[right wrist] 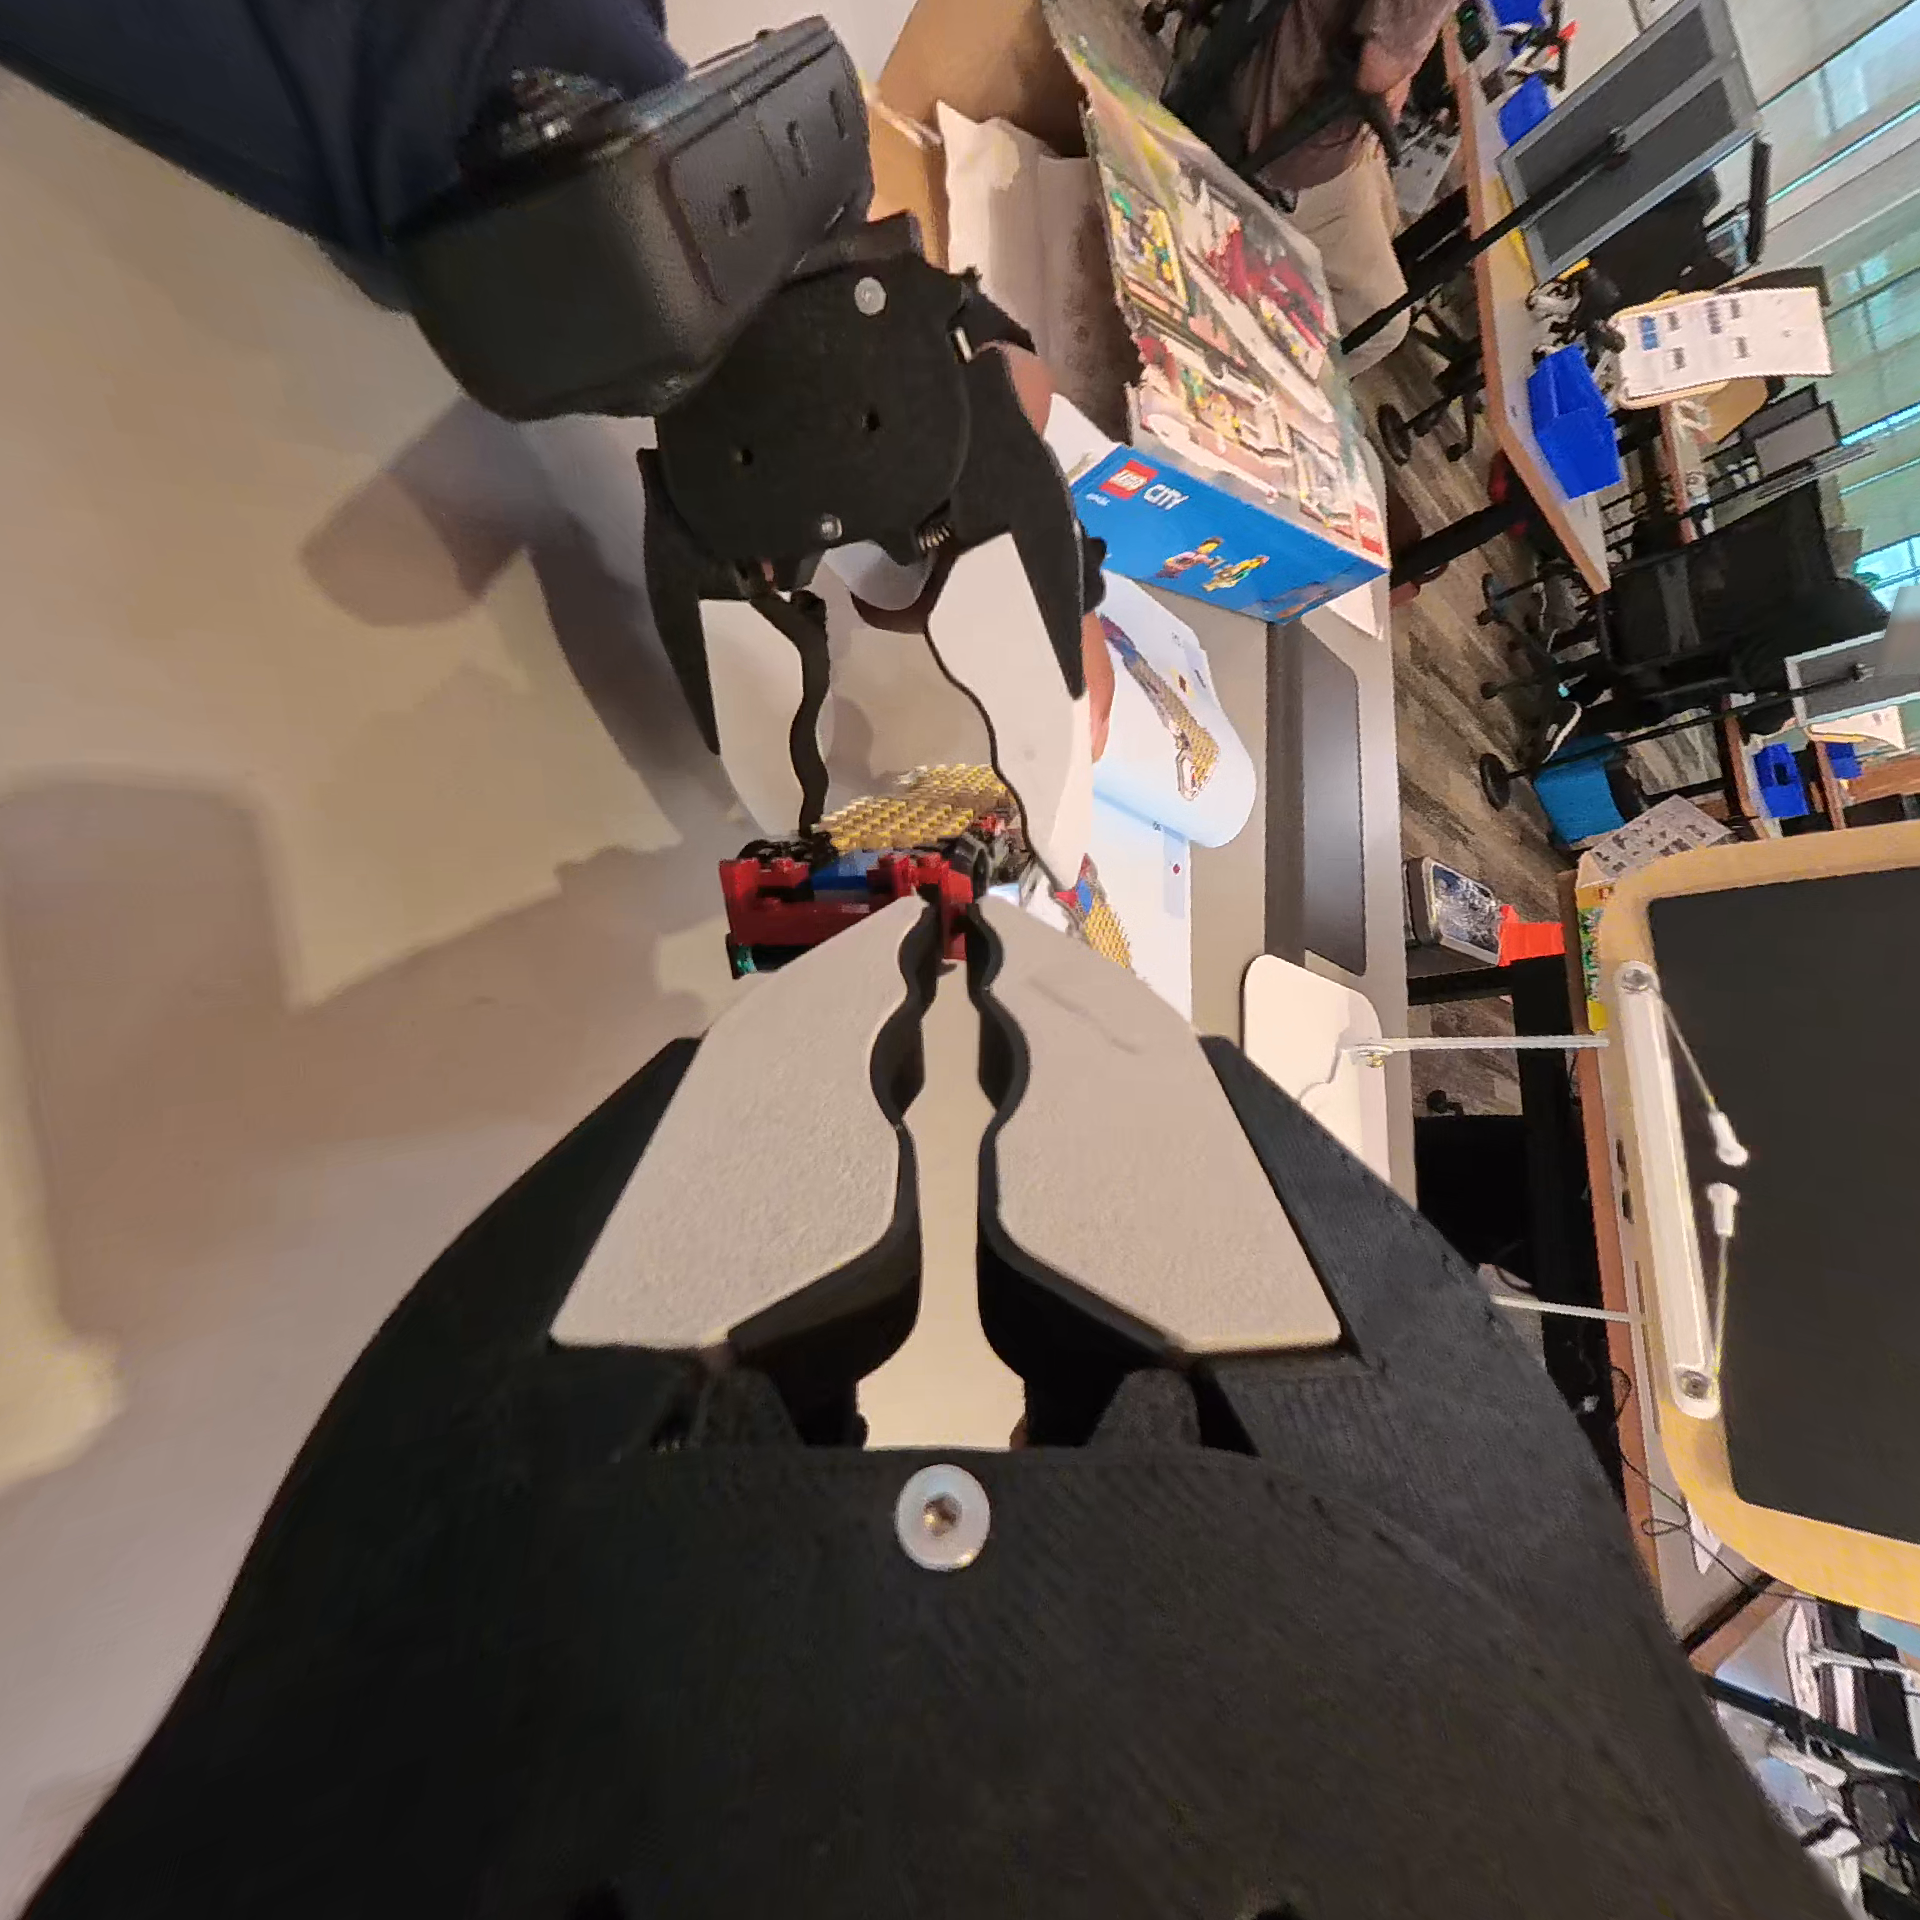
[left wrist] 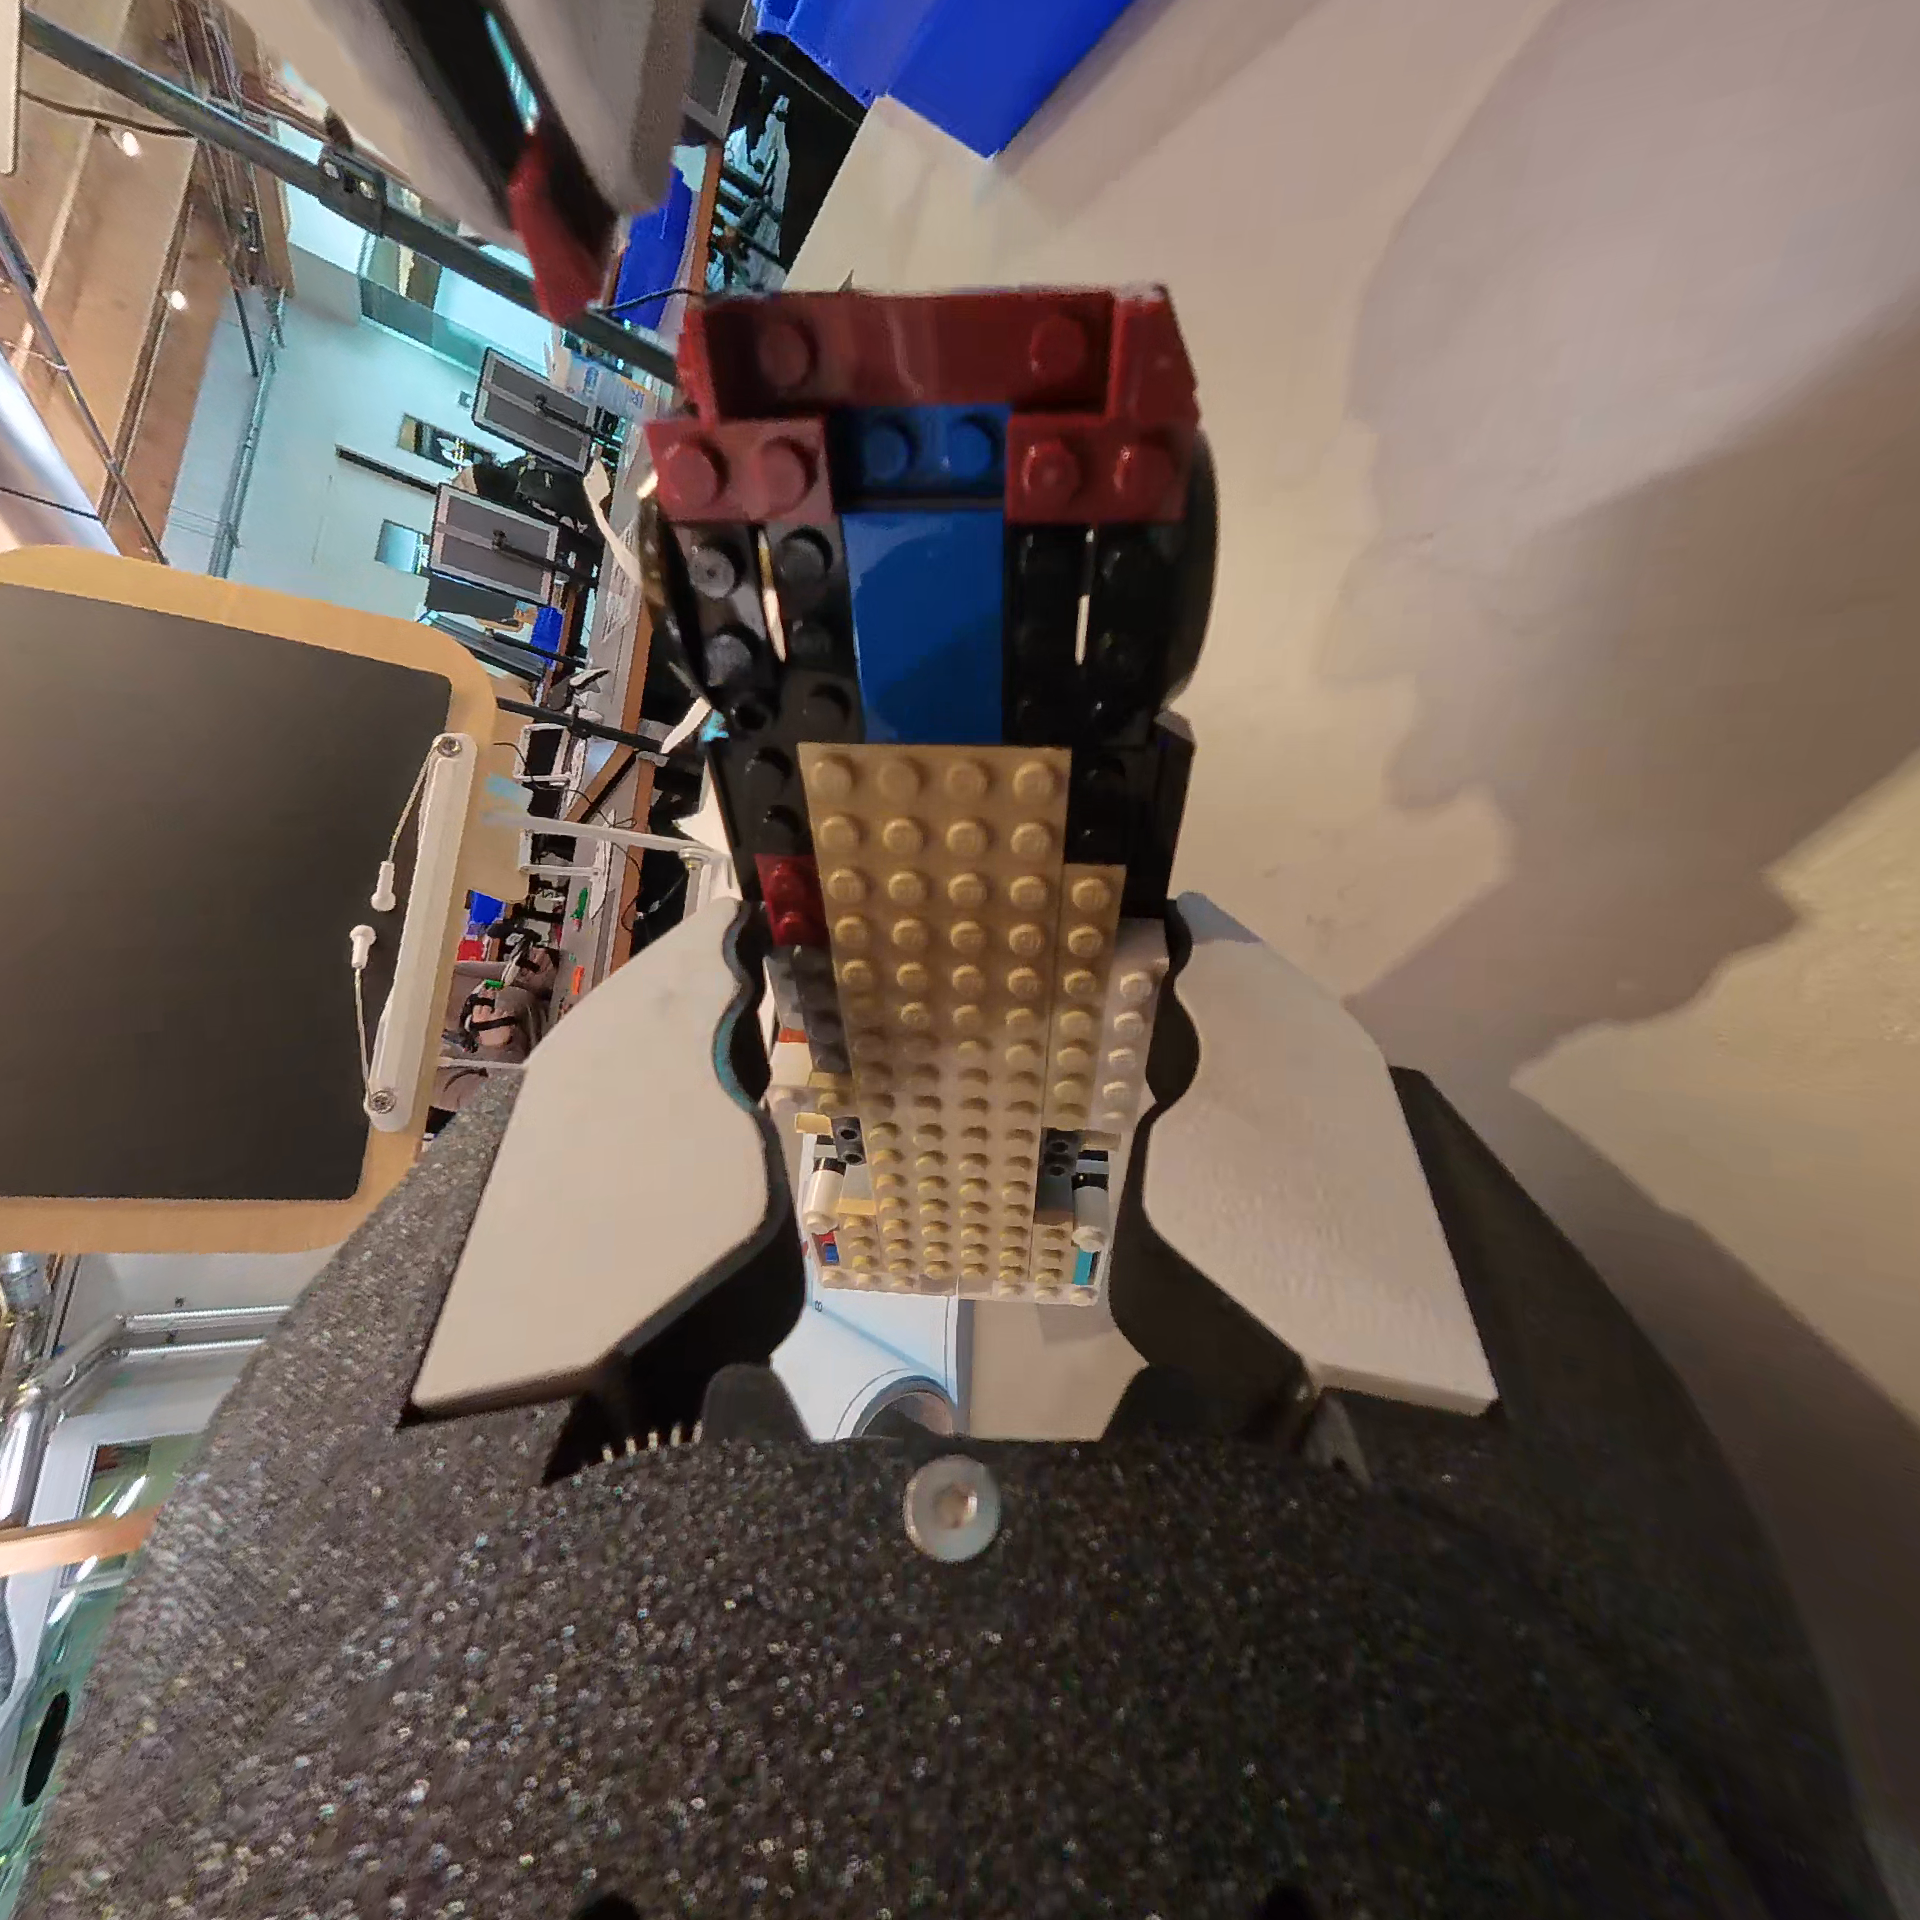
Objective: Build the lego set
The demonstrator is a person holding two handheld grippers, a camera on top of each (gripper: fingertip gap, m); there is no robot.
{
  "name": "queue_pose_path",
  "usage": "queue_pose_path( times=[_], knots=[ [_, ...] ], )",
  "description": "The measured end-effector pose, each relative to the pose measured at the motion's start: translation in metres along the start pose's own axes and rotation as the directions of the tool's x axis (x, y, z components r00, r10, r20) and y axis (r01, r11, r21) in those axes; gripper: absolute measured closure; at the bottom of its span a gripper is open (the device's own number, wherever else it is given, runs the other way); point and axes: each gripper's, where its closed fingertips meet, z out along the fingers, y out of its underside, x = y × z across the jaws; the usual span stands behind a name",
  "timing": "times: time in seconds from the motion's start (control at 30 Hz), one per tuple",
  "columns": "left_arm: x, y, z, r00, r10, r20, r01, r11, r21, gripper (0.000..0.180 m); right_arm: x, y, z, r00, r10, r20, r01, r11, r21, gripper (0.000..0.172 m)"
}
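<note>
Left gripper (left wrist: pixel 961 935): jaws spread wide and clamped on the sides of a brick model (left wrist: pixel 935 810); both pads press its white and tan plates.
Brick model: tan studded deck, blue centre strip, black sides, dark red bricks at the far end; held just above the pale surface (left wrist: pixel 1507 520).
Right gripper (right wrist: pixel 948 920): jaws nearly together, pinching a small red brick (right wrist: pixel 951 935) at the model's dark red end.
Surroundings: blue box (right wrist: pixel 1226 540) and instruction booklet (right wrist: pixel 1174 727) lie beyond on the surface.
</note>
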Motion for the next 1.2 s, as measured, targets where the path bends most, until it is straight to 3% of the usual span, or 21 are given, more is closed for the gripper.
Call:
queue_pose_path(
  times=[1.2],
  knots=[
    [0.0107, -0.0013, 0.0033, 0.999, 0.016, -0.039, -0.016, 1.0, -0.002, 0.108, -0.0102, 0.0044, 0.0075, 0.994, 0.03, 0.108, -0.029, 1.0, -0.008, 0.167]
  ],
)
